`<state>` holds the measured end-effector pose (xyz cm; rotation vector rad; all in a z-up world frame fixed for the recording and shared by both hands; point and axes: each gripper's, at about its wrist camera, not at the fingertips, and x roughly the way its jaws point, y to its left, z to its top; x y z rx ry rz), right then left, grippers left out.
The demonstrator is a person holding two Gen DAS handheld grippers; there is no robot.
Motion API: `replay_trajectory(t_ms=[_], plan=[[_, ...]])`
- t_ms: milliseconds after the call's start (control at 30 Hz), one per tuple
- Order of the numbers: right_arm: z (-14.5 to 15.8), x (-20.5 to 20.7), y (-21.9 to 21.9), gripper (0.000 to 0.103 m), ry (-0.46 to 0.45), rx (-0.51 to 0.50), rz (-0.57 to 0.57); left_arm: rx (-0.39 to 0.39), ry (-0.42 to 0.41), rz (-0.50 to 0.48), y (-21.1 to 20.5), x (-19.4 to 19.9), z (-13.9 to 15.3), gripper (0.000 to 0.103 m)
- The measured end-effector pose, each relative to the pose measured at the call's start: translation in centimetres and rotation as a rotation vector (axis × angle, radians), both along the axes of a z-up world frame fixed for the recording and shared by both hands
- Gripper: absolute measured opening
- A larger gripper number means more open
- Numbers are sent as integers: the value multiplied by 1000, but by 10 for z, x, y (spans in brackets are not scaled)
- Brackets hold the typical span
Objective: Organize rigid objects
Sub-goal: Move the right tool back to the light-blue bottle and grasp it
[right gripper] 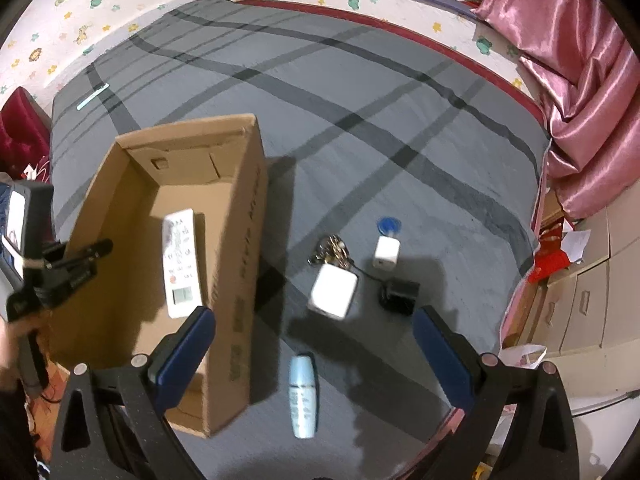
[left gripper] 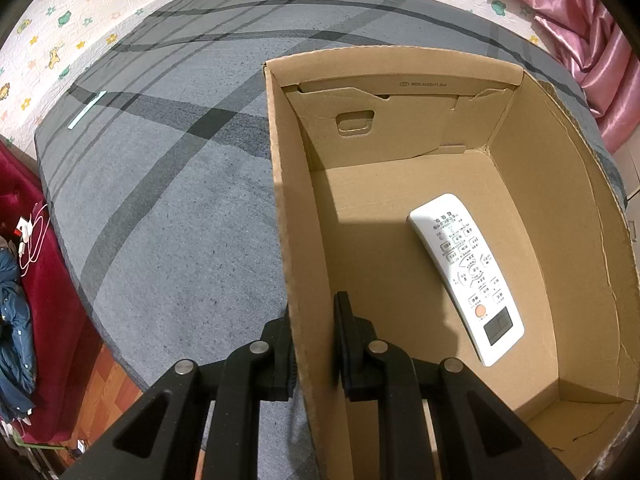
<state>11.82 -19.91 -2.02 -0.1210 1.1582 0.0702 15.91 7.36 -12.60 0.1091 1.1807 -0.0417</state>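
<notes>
While only the remote (left gripper: 466, 276) is lying in the box (left gripper: 288, 208), the left gripper (left gripper: 314, 344) is clamping the box wall and the right gripper (right gripper: 316, 344), spread empty, is hovering over the chargers (right gripper: 334, 290), keys (right gripper: 332, 250) and tube (right gripper: 303, 396) waiting on the bed (right gripper: 360, 120).

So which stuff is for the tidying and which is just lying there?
For the job: cardboard box, remote control, big white block, small white cube, black adapter, blue bottle, key bunch.

Just lying about: pink curtain, white cable.

The cardboard box (right gripper: 224, 248) stands open on top; beside it the small things lie close together on the bed (right gripper: 360, 100)
</notes>
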Motion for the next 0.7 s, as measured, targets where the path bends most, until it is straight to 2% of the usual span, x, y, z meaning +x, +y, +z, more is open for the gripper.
replay_trajectory(t_ms=[700], plan=[[-53,-49,-29,101,33,12,-5,10,-2,-3,-2,0,-1,17]])
